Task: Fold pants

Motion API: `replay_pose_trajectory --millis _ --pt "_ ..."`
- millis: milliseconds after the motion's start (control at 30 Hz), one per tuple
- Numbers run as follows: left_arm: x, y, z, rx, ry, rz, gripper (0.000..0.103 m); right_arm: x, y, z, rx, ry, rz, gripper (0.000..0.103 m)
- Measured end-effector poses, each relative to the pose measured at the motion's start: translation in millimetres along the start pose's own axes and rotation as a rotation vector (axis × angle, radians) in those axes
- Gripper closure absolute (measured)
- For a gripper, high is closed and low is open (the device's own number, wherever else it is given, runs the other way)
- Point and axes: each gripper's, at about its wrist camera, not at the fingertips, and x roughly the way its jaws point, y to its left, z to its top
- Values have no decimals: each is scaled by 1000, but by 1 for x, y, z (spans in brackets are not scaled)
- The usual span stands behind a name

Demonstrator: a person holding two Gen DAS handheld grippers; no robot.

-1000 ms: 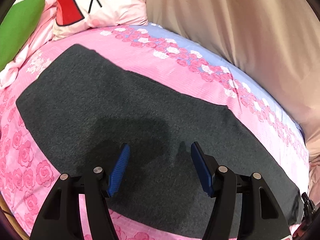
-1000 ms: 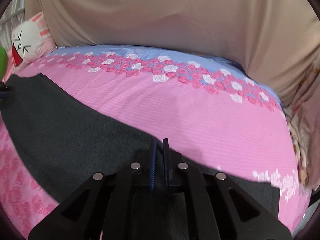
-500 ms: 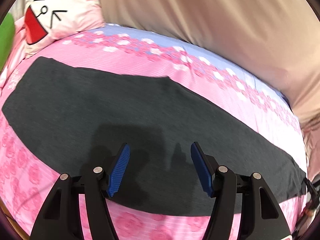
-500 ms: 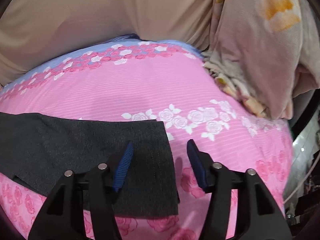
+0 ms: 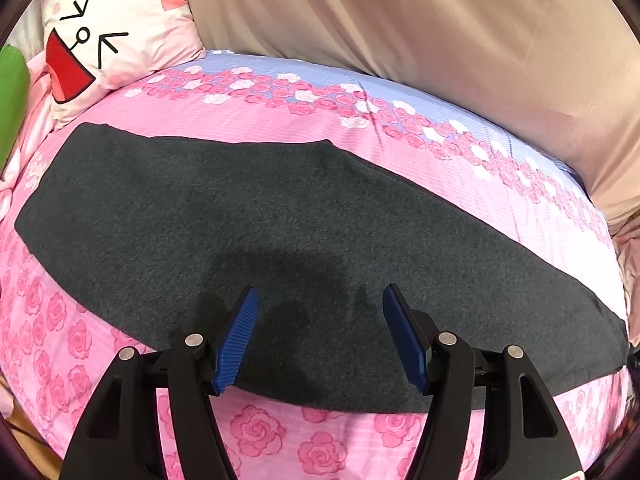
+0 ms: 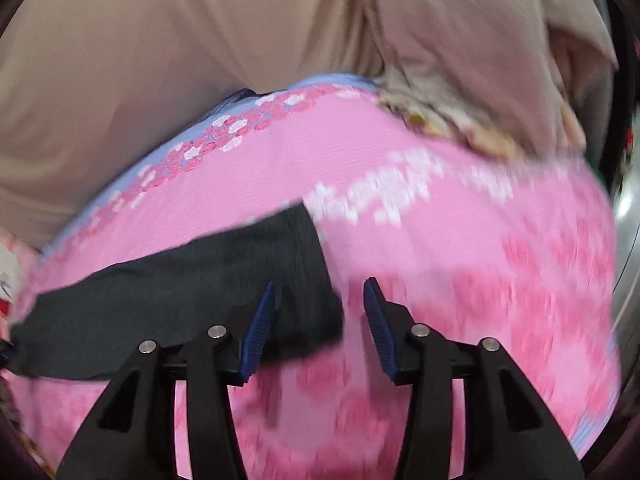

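Dark grey pants [image 5: 304, 224] lie flat in a long strip across the pink rose-print bed [image 5: 280, 440]. My left gripper [image 5: 320, 316] is open and empty, hovering above the pants' near edge at their middle. In the blurred right wrist view the pants' end [image 6: 224, 276] lies to the left, with its corner edge by my right gripper [image 6: 319, 310]. The right gripper is open and empty, above that near corner and the bare sheet.
A white and pink cartoon-face pillow [image 5: 108, 36] and a green cushion [image 5: 12, 100] sit at the far left. A beige curtain [image 5: 440, 28] hangs behind the bed. A crumpled beige blanket [image 6: 480, 60] lies at the bed's right end.
The right gripper opened, letting go of the pants, and swung right toward the pants' end. The left gripper stayed open and pulled back slightly from the pants.
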Motion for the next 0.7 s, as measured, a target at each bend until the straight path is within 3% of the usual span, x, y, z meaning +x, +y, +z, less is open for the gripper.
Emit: replay_pose_trajectory --millis 100,200,233,267,333,500,567,600,633,700 --pt "-1 -8 -6 15 -29 12 36 -10 -4 -19 48 0 8 58" --pt "0 -23 -17 44 -59 8 29 -16 12 -17 -11 -45 -71 57" --pt "3 -29 -22 53 -57 0 29 -17 23 -11 -47 -58 -60 61" --pt "4 -32 -24 57 -54 -7 29 -17 31 -5 -66 -59 -33 69" --pt "10 -39 -32 71 -44 -13 29 -8 66 8 -131 -32 65 77" --pt "21 -41 -42 79 -30 7 28 49 184 6 -392 85 218 79" --pt "22 -43 -44 89 -38 23 26 82 203 4 -451 127 157 83" --pt "23 -44 -45 96 -38 33 26 102 207 7 -482 118 55 84" --pt "23 -46 -46 103 -43 41 25 111 205 10 -494 99 -1 91" --pt "23 -46 -47 106 -48 37 23 111 189 27 -393 65 -9 93"
